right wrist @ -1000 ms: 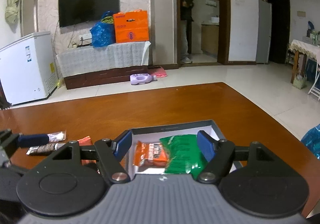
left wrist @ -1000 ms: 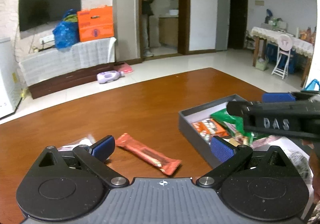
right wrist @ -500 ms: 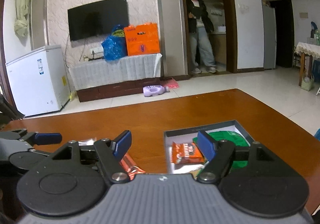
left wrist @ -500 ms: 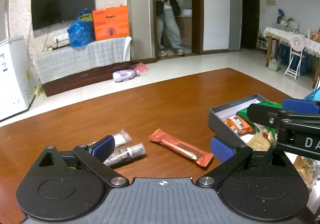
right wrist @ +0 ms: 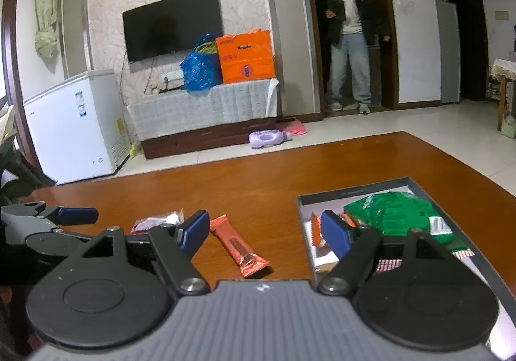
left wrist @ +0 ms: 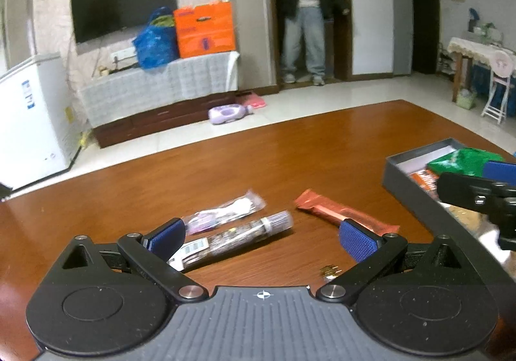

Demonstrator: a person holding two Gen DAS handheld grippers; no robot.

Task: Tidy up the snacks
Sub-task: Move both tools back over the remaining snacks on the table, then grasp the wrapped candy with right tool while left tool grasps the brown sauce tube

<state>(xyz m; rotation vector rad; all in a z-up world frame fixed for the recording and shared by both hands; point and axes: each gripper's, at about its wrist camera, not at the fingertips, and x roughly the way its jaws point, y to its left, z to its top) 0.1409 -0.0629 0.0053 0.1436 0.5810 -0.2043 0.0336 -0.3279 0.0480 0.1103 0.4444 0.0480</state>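
- Left wrist view: the left gripper (left wrist: 261,236) hangs low over the table (left wrist: 258,151), fingers wide apart and empty. The clear tube packet (left wrist: 232,240) lies between them; its slippery film could squirt out when they close.
- Right wrist view: the right gripper (right wrist: 266,232) is wide and empty, level, with the red bar (right wrist: 238,246) ahead, beside the grey box (right wrist: 351,191).

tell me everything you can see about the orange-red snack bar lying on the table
The long, flat orange-red foil snack bar has crimped ends and a dark printed patch on its wrapper. It is sealed and lies flat and askew on the brown wooden table, between the clear-wrapped snacks and the grey box. No gripper touches it.
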